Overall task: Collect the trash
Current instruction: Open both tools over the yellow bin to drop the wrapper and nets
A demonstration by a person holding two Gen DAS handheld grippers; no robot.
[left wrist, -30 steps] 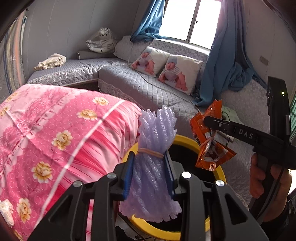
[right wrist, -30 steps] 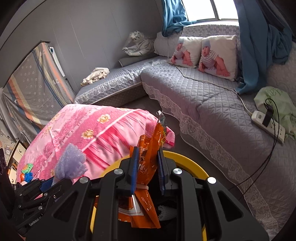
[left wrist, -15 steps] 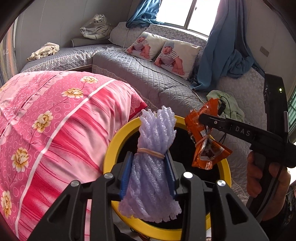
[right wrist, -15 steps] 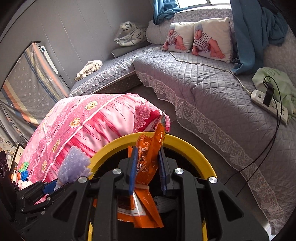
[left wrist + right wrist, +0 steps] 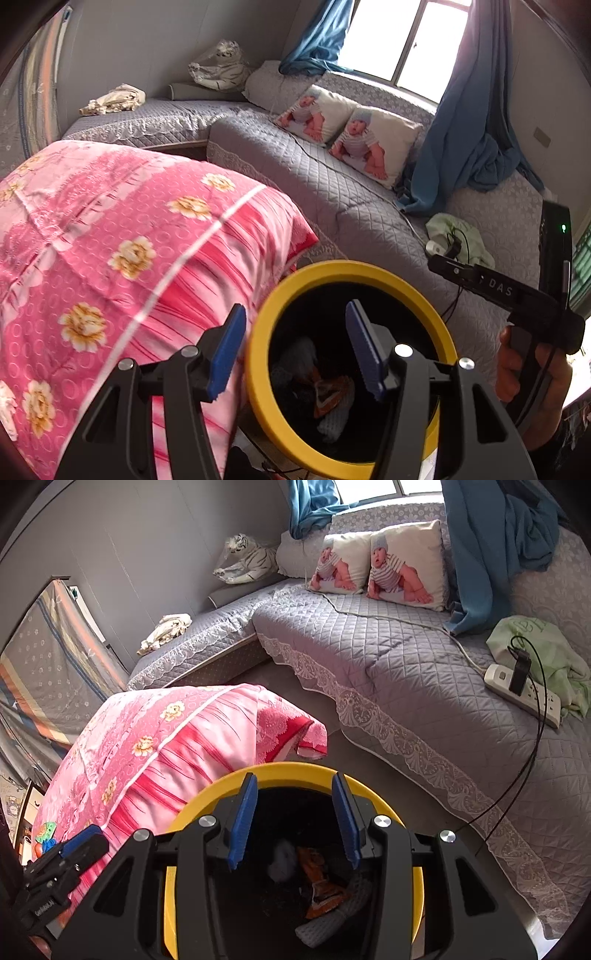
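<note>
Grey quilted sofa (image 5: pixel 424 686) filled the background; at lower centre, the orange wrapper (image 5: pixel 321 886) lay inside the yellow-rimmed bin (image 5: pixel 295 770). Left gripper (image 5: pixel 295 347) and right gripper (image 5: pixel 293 818) had just been opening, nothing between their parted fingers.

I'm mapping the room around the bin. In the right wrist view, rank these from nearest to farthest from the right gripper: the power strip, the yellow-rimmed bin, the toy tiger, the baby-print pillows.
1. Yellow-rimmed bin, directly under the right gripper.
2. Power strip, on the quilted sofa, right side.
3. Baby-print pillows, against the sofa back, under the window.
4. Toy tiger, in the far corner by the wall.
</note>
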